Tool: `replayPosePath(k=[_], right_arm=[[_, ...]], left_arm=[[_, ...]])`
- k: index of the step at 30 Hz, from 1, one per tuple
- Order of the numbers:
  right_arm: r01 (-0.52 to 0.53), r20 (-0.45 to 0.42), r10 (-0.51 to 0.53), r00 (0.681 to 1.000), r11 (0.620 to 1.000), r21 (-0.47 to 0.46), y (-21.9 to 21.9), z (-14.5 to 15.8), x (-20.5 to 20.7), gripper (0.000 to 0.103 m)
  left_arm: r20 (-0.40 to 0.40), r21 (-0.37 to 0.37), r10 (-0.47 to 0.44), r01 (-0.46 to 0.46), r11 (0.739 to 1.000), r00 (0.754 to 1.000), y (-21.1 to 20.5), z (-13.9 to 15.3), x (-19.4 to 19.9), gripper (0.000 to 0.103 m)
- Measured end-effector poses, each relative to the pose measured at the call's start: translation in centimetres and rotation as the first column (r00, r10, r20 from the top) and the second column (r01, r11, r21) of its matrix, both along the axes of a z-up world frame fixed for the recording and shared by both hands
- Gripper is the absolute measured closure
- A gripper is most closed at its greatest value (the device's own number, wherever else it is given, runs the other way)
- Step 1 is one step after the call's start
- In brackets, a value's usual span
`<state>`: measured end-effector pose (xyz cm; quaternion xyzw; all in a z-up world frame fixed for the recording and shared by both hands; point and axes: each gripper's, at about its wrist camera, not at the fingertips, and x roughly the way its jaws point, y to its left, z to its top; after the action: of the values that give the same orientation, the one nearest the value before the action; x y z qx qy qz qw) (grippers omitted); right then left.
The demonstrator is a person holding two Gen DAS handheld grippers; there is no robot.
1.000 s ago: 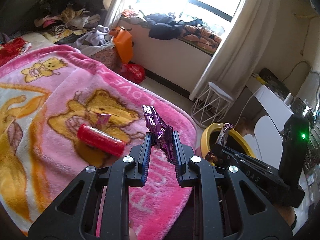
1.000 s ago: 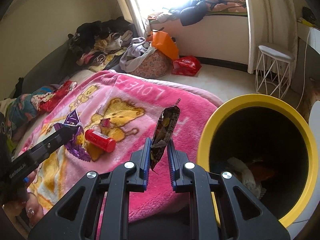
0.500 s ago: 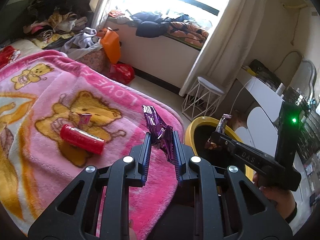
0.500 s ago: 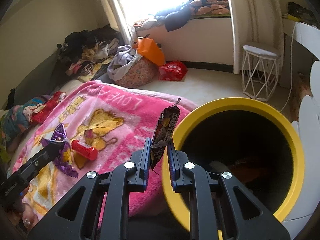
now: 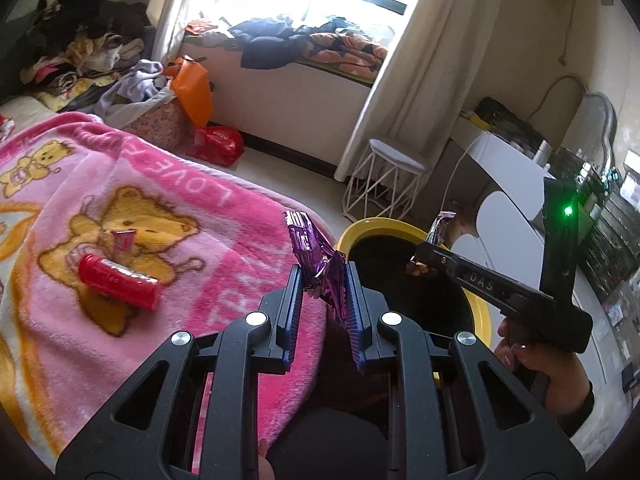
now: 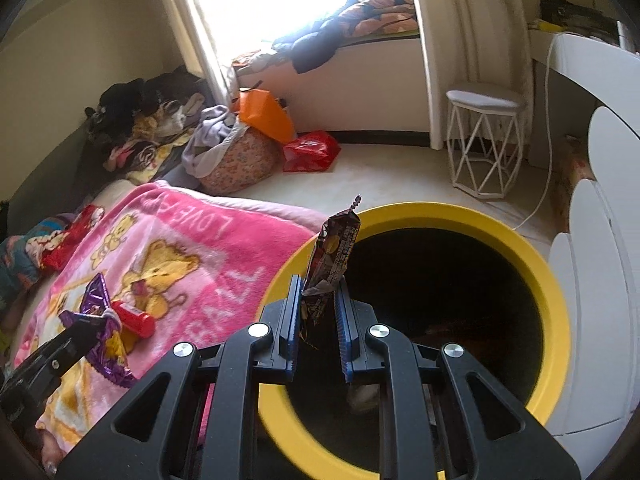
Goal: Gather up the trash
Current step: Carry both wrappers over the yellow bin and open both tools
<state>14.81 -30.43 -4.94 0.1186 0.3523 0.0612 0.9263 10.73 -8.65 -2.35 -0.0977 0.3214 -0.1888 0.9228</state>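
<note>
My left gripper (image 5: 322,276) is shut on a crumpled purple foil wrapper (image 5: 310,250), held over the edge of the pink blanket (image 5: 168,184) just left of the yellow bin (image 5: 478,312). My right gripper (image 6: 318,288) is shut on a dark snack wrapper (image 6: 334,256) that stands upright above the near-left rim of the yellow bin (image 6: 554,308). In the left wrist view the right gripper (image 5: 424,252) reaches over the bin's dark opening. A red tube (image 5: 118,282) and a small pink wrapper (image 5: 123,242) lie on the blanket.
A white wire stool (image 5: 384,184) stands behind the bin. White furniture (image 6: 608,280) is to its right. An orange bag (image 6: 266,114), a red bag (image 6: 310,150) and piles of clothes (image 6: 216,140) sit on the floor by the window ledge.
Both grippers have swung right, away from the blanket toward the yellow bin, each still holding its wrapper. The bin now fills more of the right wrist view.
</note>
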Motion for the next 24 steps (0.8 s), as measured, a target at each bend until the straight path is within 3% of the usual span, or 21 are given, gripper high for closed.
replayPosePath(k=[24], right_arm=[[0.141,-0.072,-0.141,0.987,0.99,-0.008,-6.9,-3.1,0.8,0.087]], left_arm=[[-0.036,0.015,-0.16,0.16,0.987,0.987,-7.2,-2.3,1.5,0.087]])
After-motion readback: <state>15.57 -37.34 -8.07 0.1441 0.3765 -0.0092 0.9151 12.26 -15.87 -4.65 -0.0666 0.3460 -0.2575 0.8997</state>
